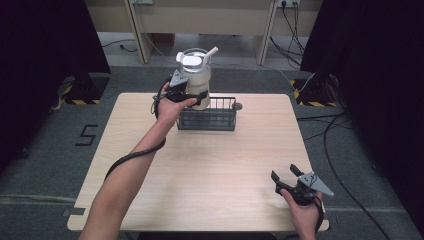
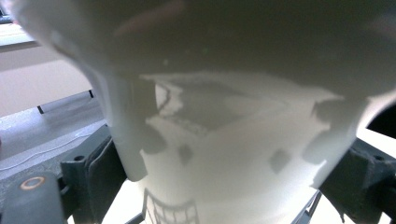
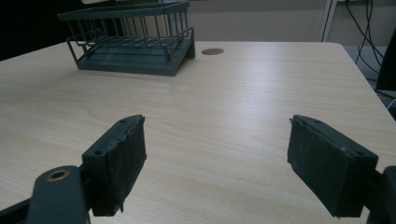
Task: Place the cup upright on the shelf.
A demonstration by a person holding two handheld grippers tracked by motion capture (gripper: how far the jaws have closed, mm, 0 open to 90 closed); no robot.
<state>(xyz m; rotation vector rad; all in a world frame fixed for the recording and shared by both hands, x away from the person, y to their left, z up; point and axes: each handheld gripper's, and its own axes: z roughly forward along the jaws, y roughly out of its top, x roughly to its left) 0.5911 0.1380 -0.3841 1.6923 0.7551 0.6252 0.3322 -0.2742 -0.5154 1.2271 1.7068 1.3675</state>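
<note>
A white jug (image 1: 196, 75) with a lid and a spout is held above the left end of a dark wire rack (image 1: 207, 118) at the back of the table. My left gripper (image 1: 192, 95) is shut on the jug's body, one jaw on each side. In the left gripper view the jug (image 2: 224, 140) is very close between the jaws, and the wire rack (image 2: 170, 212) shows below it. My right gripper (image 1: 286, 173) stands open near the table's front right corner, with nothing between its fingers. In the right gripper view the rack (image 3: 133, 42) lies far off at the upper left.
The light wooden table (image 1: 200, 170) has a small round dark insert (image 1: 237, 106) right of the rack. Cables lie on the grey floor at the right, and yellow-black striped bases stand at both back corners.
</note>
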